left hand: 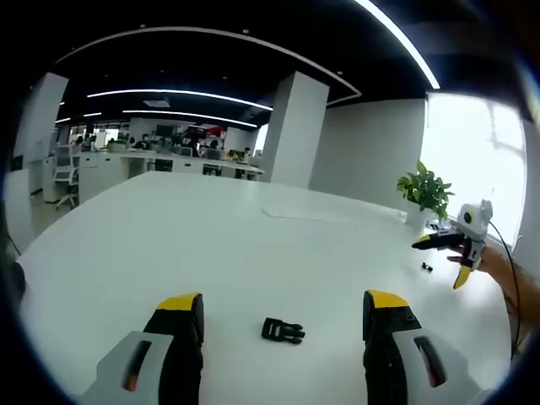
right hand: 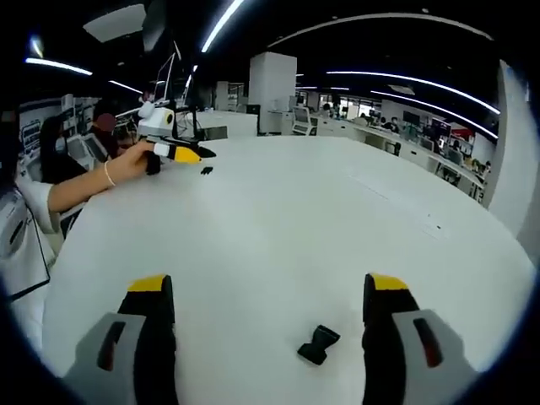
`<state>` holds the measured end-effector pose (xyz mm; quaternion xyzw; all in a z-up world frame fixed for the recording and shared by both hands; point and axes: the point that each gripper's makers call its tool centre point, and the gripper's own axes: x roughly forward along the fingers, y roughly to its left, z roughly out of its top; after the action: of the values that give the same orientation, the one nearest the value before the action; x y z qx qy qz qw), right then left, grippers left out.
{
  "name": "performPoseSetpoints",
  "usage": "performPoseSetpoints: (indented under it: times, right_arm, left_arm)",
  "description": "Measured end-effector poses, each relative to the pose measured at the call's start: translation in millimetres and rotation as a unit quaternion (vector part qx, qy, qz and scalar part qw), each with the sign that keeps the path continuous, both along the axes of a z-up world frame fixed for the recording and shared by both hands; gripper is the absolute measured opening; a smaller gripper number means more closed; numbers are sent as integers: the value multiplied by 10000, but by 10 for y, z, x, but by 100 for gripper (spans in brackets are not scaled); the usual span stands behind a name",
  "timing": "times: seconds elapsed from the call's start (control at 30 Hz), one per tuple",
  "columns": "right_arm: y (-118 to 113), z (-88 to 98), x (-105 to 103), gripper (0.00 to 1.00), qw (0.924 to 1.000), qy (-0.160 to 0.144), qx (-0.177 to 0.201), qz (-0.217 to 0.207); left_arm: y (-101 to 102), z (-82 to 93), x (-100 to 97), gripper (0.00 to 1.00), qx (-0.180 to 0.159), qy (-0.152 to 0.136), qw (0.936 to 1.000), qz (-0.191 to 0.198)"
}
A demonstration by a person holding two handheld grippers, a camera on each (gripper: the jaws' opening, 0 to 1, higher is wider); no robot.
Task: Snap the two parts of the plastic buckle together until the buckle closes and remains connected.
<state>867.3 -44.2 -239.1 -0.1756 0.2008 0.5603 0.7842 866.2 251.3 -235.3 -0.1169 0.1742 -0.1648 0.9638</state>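
The left gripper [left hand: 283, 302] hangs low over a white table [left hand: 211, 245]. Its two yellow-tipped jaws stand wide apart and hold nothing. One black buckle part [left hand: 282, 331] lies flat on the table in the gap between them, nearer the camera than the tips and touching neither jaw. It seems to have prongs pointing right, but it is too small to be sure.

The right gripper [right hand: 270, 283] is also spread open and empty. The other buckle part [right hand: 318, 344] lies on the table between its jaws, closer to the right jaw and clear of both. Its ends flare and its middle is narrow. I cannot tell its exact form.

The two parts are well apart and not joined. In the left gripper view the right gripper appears at the far right, held in a hand [left hand: 494, 261]. A small black piece [left hand: 426, 267] lies on the table just beside its jaws. In the right gripper view the left gripper shows at the far left, held by a hand with a bracelet above a white sleeve [right hand: 34, 202]. A small dark piece [right hand: 206, 170] lies just beside its yellow tip.

A potted plant [left hand: 426, 192] stands at the far right edge of the table by a bright window. A white pillar [left hand: 295, 126] and rows of desks lie beyond the table.
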Motion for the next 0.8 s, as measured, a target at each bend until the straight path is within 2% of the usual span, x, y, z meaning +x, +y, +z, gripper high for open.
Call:
performPoseSetpoints:
  times: [0.17, 0.23, 0.4, 0.6, 0.7, 0.8]
  right_arm:
    - [-76, -128, 27, 93, 9998, 110, -164, -50]
    - [-126, -157, 49, 92, 9997, 187, -80, -110]
    - [-175, -120, 12, 76, 9985, 307, 443, -26]
    - [-324, -109, 99, 69, 9977, 300, 572, -193]
    - [-379, -94, 56, 65, 9977, 259, 612, -148]
    - [-440, -95, 57, 56, 9971, 211, 720, -153]
  left_arm:
    - [4, 1, 3, 78, -4, -2, 10000, 4]
    - [6, 3, 9, 78, 8, -4, 10000, 5]
    - [6, 2, 23, 78, 14, 1, 10000, 3]
    - [-14, -15, 21, 78, 79, 28, 10000, -14]
    - [-16, -20, 16, 77, 99, 32, 9999, -18]
    - [-13, -23, 18, 77, 87, 35, 10000, -15]
